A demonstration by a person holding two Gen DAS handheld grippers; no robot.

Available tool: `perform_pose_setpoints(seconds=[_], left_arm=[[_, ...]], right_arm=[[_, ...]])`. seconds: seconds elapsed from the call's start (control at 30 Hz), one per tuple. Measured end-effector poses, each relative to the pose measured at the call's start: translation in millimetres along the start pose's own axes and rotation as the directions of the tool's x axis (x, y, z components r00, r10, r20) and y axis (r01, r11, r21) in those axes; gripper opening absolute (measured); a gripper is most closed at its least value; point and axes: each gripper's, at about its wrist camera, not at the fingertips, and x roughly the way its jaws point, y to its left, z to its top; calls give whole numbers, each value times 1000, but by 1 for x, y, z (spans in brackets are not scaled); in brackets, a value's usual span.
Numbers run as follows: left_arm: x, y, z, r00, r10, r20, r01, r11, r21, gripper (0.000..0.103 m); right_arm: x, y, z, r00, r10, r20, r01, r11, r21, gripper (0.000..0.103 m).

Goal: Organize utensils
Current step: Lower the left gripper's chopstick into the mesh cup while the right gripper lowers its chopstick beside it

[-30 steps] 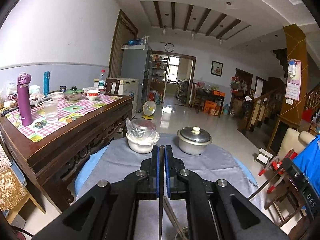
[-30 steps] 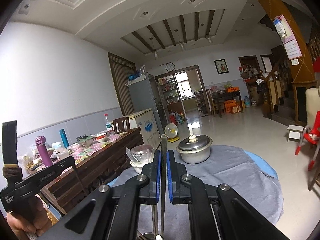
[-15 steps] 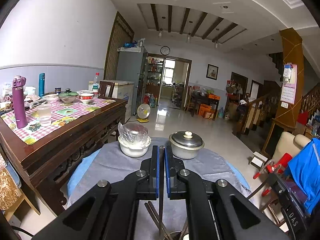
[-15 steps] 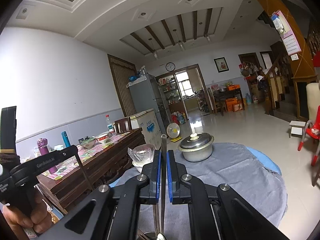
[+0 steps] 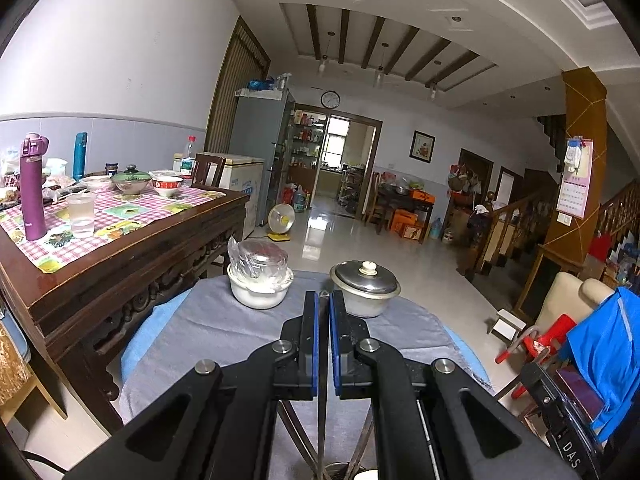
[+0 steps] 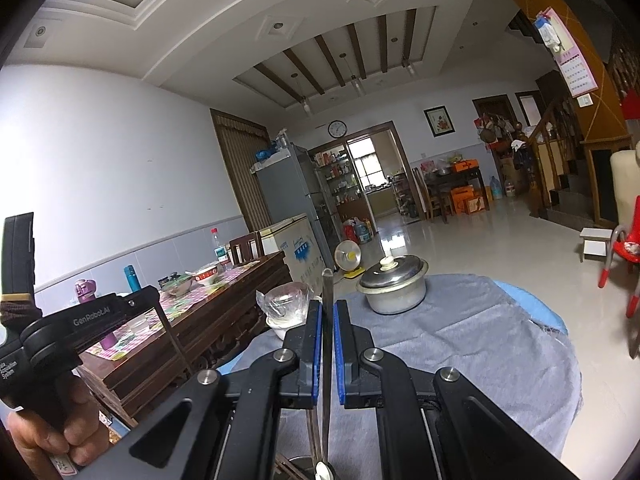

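— Both grippers have risen since a second ago, the covered pot [image 5: 366, 288] sinking lower in view.

— Their state?

— Left gripper [image 5: 323, 312] is pinched on one thin utensil [image 5: 322, 400], right gripper [image 6: 328, 320] on a spoon [image 6: 327, 380], held above a holder cup [image 5: 340, 470] of other utensils.

— So probably lifting them out for sorting.

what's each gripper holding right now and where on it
Each grips a thin metal utensil by its handle: the left gripper one, the right gripper a spoon, bowl hanging down.
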Motion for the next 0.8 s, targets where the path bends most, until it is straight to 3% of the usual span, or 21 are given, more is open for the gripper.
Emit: perform_pose_setpoints(seconds=[0.8], left_arm=[[16, 25, -15, 997, -10, -80, 4, 997, -77, 5]], right_arm=[[11, 10, -17, 999, -2, -32, 1, 1000, -22, 7]])
